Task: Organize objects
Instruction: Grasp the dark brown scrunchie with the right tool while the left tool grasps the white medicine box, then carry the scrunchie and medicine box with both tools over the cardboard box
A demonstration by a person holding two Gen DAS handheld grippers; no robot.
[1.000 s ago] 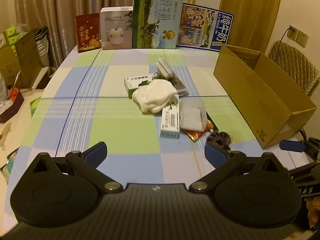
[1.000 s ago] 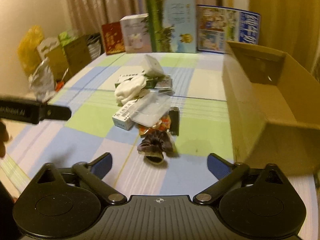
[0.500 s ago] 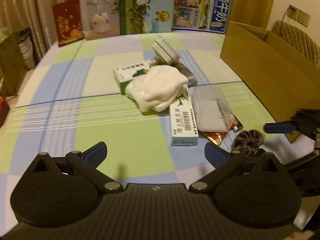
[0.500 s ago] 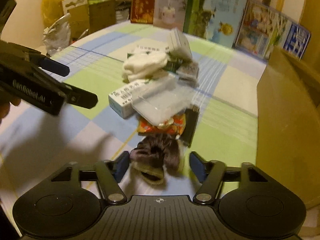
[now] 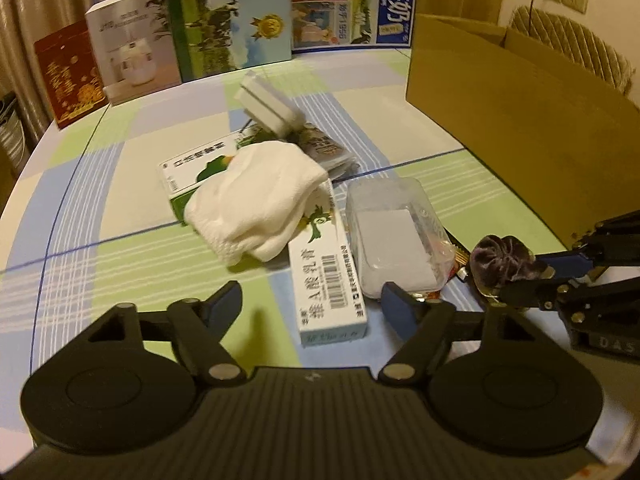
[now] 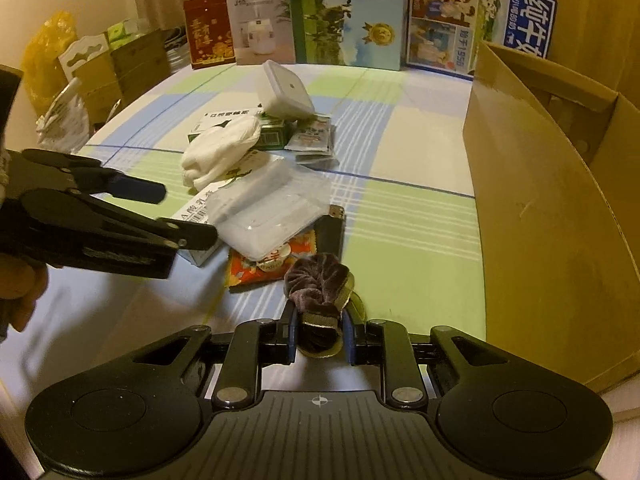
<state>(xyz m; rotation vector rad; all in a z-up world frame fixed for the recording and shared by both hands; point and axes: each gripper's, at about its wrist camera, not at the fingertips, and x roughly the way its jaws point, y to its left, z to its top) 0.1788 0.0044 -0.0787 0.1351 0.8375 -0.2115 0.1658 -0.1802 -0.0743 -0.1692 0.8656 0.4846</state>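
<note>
My right gripper [image 6: 320,332] is shut on a purple velvet scrunchie [image 6: 318,280] just above the checked tablecloth; the same scrunchie [image 5: 500,256] shows in the left wrist view. My left gripper [image 5: 311,306] hangs over the near end of a white and green toothpaste box [image 5: 328,280]. Its jaws are closing with the box end between them, and the pads stand apart from it. A white cloth [image 5: 260,200] covers the box's far end. A clear plastic case [image 5: 394,236] lies to its right. The open cardboard box [image 6: 540,200] stands on the right.
An orange snack packet [image 6: 260,268] and a black lighter [image 6: 332,228] lie under the clear case. Farther back sit a green and white carton [image 5: 192,168], sachets [image 5: 324,148] and a white square case [image 5: 272,108]. Tall printed boxes [image 5: 232,16] line the table's far edge.
My right gripper came down over the scrunchie and shut on it. My left gripper moved forward and down to the toothpaste box, and its jaws narrowed.
</note>
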